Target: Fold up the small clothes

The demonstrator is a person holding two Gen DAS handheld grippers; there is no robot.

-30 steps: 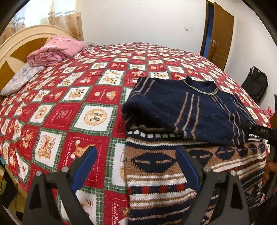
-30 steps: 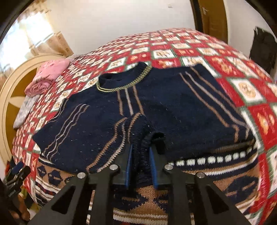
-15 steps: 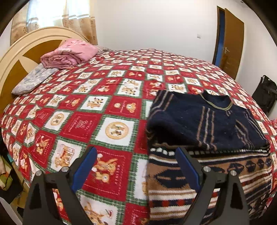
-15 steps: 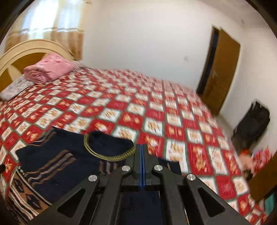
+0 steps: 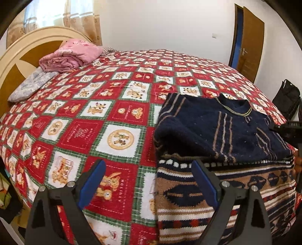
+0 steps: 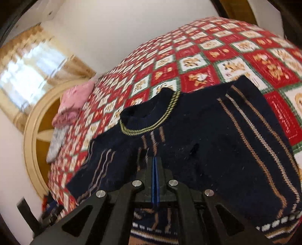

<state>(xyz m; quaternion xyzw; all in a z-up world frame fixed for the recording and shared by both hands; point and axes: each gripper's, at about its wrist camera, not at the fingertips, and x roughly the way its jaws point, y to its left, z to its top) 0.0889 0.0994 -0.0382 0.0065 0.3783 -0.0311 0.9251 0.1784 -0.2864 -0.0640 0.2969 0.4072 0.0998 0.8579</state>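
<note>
Nearest the left wrist camera, the left gripper [image 5: 149,181] hangs over the near edge of the bed [image 5: 120,135], its jaws spread wide with nothing between them; one blue pad sits above the red-and-white checked bedspread [image 5: 79,130], the other above the patterned lower part of the sweater [image 5: 217,132]. Closest in the right wrist view, the right gripper [image 6: 155,169] has its jaws pressed together, blue pads meeting with only a thin line between; its tip lies against the dark knit, but whether any fabric is pinched there cannot be told.

Just beyond the jaws, the sweater lies on the near right part of the bed. Its brown, white and navy patterned hem section drapes over the near edge, and the navy upper part with tan stripes is folded over on top of it. The collar [image 6: 151,124], trimmed with a yellow-striped band, points toward the far side. A sleeve is folded in across the body at the left in the left wrist view.

Farther off to the left, a folded pink blanket [image 5: 69,56] rests on a pale grey pillow [image 5: 32,86] against the cream headboard [image 5: 24,50]. Beyond that stand curtains [image 5: 83,17] at a bright window. Far right, a brown door [image 5: 251,41] stands open, and a black bag [image 5: 287,99] sits by the white wall.
</note>
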